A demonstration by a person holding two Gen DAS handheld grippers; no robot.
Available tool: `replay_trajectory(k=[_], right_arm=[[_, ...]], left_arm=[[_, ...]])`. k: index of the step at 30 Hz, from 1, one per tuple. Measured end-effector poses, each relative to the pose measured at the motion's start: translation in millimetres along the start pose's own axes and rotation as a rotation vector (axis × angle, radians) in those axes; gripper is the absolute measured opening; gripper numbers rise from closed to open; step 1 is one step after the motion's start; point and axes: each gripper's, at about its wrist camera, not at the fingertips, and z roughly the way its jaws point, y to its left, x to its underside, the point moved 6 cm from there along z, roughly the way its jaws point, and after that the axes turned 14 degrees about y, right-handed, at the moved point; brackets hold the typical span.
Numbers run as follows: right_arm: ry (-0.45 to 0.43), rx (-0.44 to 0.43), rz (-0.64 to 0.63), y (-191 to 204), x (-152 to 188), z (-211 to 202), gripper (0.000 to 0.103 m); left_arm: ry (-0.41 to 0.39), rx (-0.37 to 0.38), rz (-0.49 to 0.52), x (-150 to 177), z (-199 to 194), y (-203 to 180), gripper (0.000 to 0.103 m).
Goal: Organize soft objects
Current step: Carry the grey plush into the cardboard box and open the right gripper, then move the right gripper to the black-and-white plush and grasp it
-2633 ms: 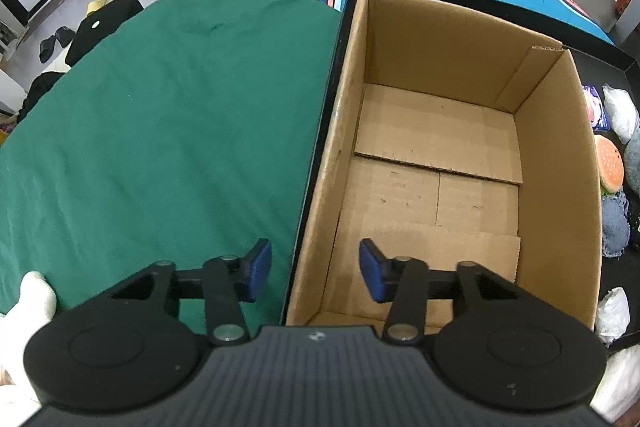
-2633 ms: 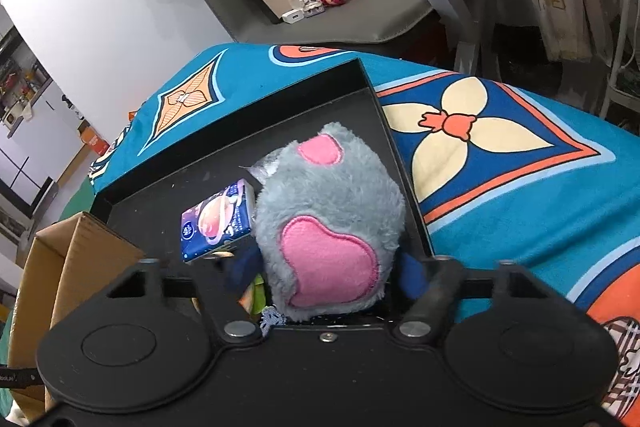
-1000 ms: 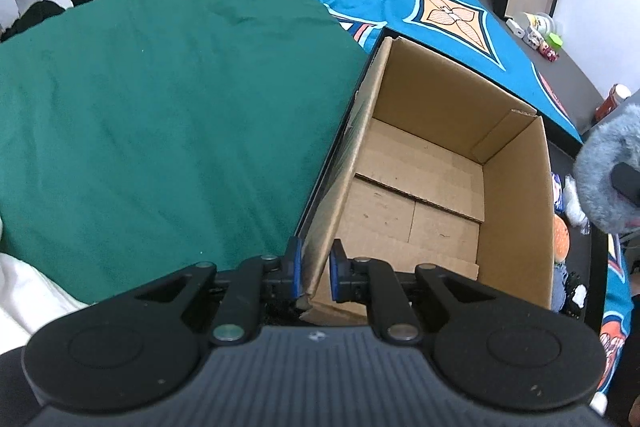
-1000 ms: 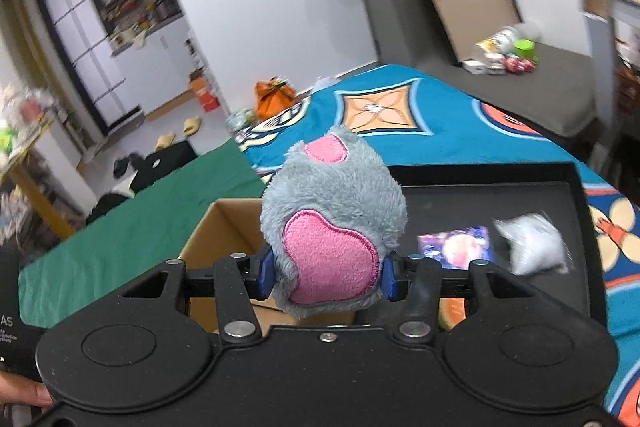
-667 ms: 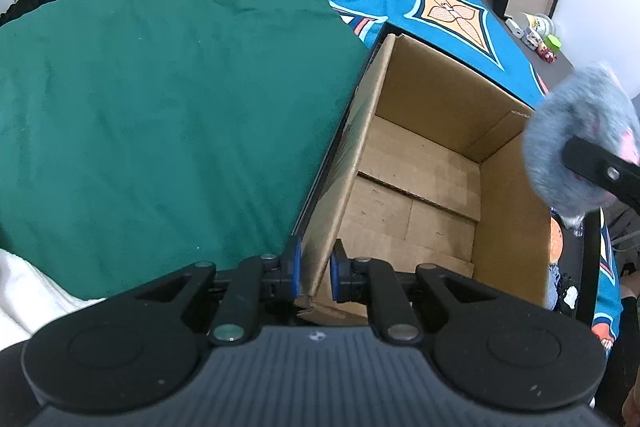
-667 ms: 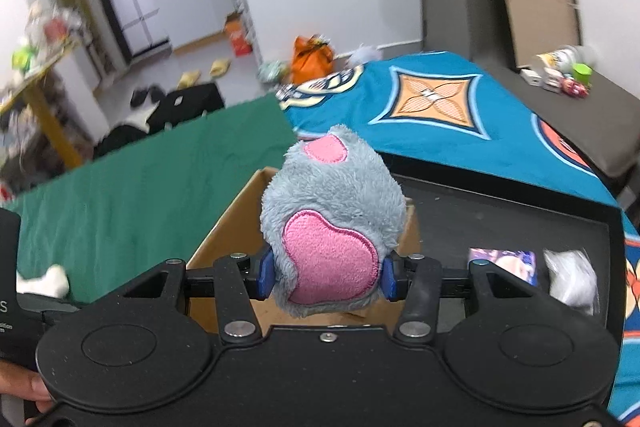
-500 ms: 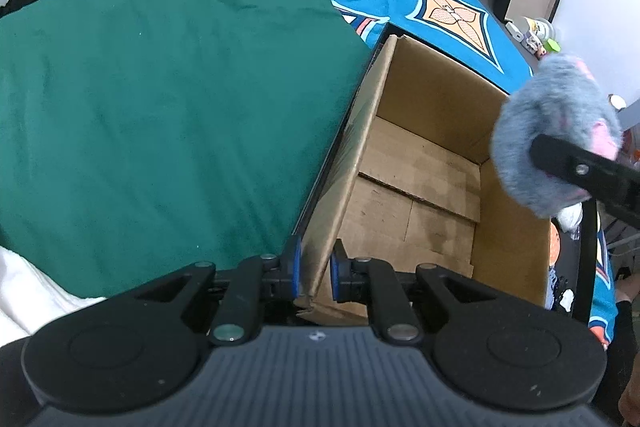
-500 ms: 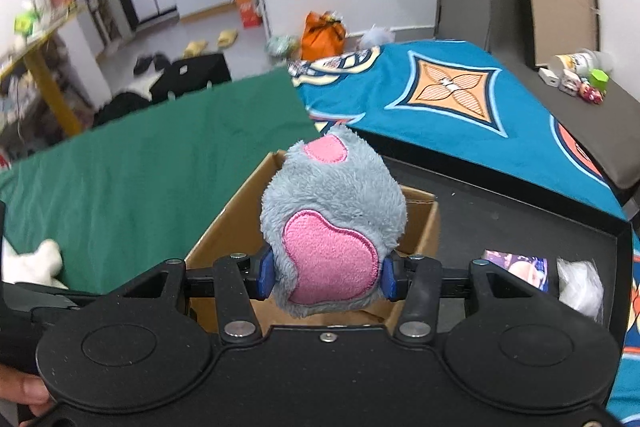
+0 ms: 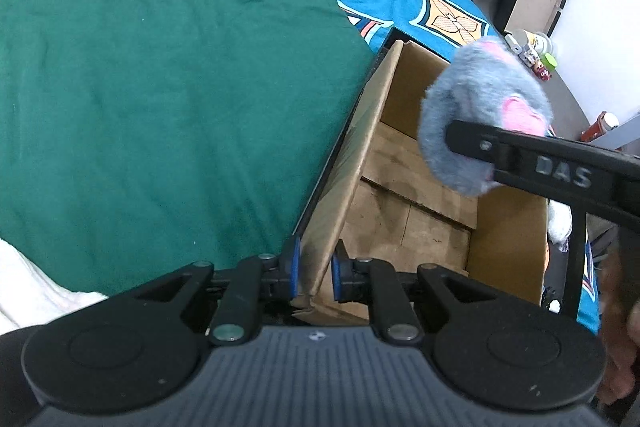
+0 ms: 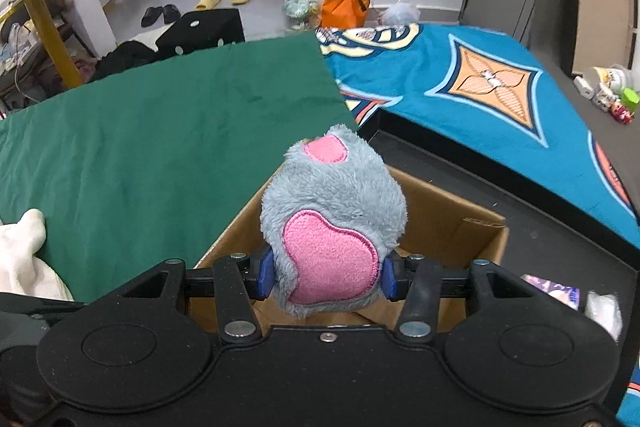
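Note:
A brown cardboard box (image 9: 352, 163) stands open with nothing on its floor. My left gripper (image 9: 314, 273) is shut on the box's near left wall and holds it. My right gripper (image 10: 326, 273) is shut on a grey plush paw with pink pads (image 10: 332, 223). In the left wrist view the plush paw (image 9: 476, 115) hangs above the box's far right part, with the right gripper's finger (image 9: 520, 147) across it. The box (image 10: 452, 223) shows below the paw in the right wrist view.
The box sits in a black tray (image 10: 540, 227) between a green cloth (image 9: 160, 87) and a blue patterned cloth (image 10: 480, 79). A small printed packet (image 10: 554, 293) and a white soft item (image 10: 604, 311) lie in the tray on the right. A white cloth (image 10: 24, 259) lies at the left.
My right gripper has carried the plush paw leftward from the tray to above the open box. My left gripper closed on the box wall earlier and has stayed there.

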Motion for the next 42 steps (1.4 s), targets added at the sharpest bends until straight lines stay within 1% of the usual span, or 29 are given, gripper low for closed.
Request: replay_trajectory(k=[5, 9, 11, 15, 17, 19, 25, 26, 29, 31, 32, 34, 37, 42], right_arm=[[0.044, -0.016, 0.027, 0.6, -2.5, 19.2, 0.052], [0.073, -0.064, 0.046, 2.6, -0.7, 29.8, 0.052], [0.078, -0.066, 0.053, 3.0, 0.1, 30.6, 0.052], [0.065, -0.080, 0.058, 3.4, 2.2, 21.1, 0.055], [0.051, -0.083, 0.061, 1.3, 3.0, 14.8, 0.059], [0.036, -0.083, 0.067, -1.4, 6.9, 6.3, 0.060], [-0.006, -0.109, 0.110, -16.6, 20.1, -18.5, 0.060], [-0.012, -0.113, 0.118, -19.2, 20.6, -21.3, 0.060], [-0.035, -0.122, 0.147, -30.0, 28.5, -33.5, 0.060], [-0.054, -0.129, 0.163, -37.3, 33.9, -42.5, 0.060], [-0.063, -0.127, 0.169, -40.8, 35.9, -45.8, 0.060], [-0.084, -0.122, 0.177, -49.6, 42.0, -53.8, 0.061], [-0.103, -0.125, 0.211, -64.1, 50.6, -60.2, 0.061], [-0.133, -0.132, 0.279, -92.2, 69.8, -69.5, 0.061]], left_arm=[[-0.001, 0.010, -0.008, 0.5, -0.7, 2.1, 0.015], [0.004, 0.011, -0.010, -0.3, -0.1, 1.5, 0.015], [0.007, 0.011, -0.013, -0.8, 0.6, 1.3, 0.015], [0.011, 0.012, -0.015, -1.6, 1.3, 1.4, 0.016], [0.020, 0.012, -0.009, -2.3, 3.0, -1.0, 0.016], [0.018, -0.001, -0.001, -3.2, 2.5, -3.2, 0.016], [0.027, -0.046, 0.030, -3.8, 3.1, -10.7, 0.018], [0.030, -0.055, 0.034, -3.5, 3.1, -12.2, 0.019], [0.034, -0.077, 0.049, -1.1, 1.8, -18.0, 0.028], [0.030, -0.088, 0.071, 1.1, -0.7, -23.7, 0.038], [0.023, -0.099, 0.083, 1.8, -2.2, -26.4, 0.041], [0.007, -0.131, 0.099, 3.1, -4.8, -30.2, 0.052], [0.002, -0.152, 0.113, 4.9, -6.5, -35.6, 0.057], [-0.001, -0.195, 0.157, 7.5, -8.4, -49.6, 0.061]])
